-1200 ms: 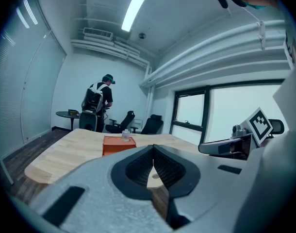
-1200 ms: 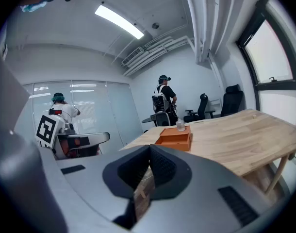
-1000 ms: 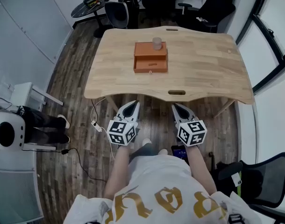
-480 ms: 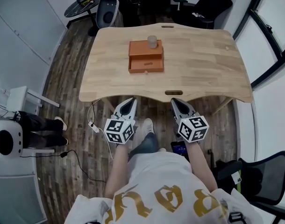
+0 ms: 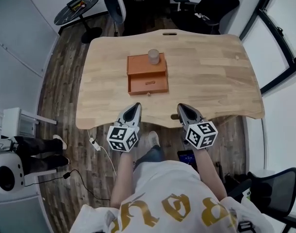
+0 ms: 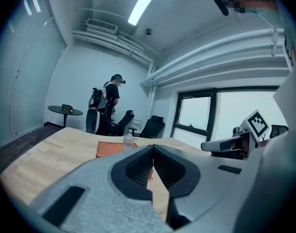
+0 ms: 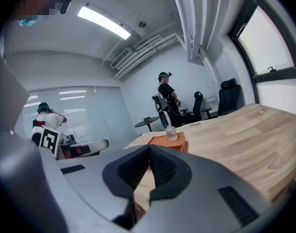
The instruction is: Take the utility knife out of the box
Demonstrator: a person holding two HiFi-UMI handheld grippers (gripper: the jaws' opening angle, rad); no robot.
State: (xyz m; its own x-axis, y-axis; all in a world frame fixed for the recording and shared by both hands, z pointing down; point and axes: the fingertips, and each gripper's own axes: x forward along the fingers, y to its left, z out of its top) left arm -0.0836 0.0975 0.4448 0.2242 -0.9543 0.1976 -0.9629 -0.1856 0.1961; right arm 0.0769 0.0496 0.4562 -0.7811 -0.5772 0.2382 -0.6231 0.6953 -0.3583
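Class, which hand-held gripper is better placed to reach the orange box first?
Left, probably: the left hand-held gripper points almost straight at the orange box; the right hand-held gripper sits off to its side.

Left gripper (image 5: 136, 106): my jaws are pressed together with nothing between them, pointing forward and slightly down.
Right gripper (image 5: 180, 108): jaws together too, empty, level with the left one.
Forearms (image 5: 122, 174): both stretched forward, roughly parallel.

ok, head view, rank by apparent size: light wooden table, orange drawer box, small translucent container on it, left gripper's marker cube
1. light wooden table
2. orange drawer box
3. small translucent container
Left gripper's marker cube: nearer the camera, so unranked.
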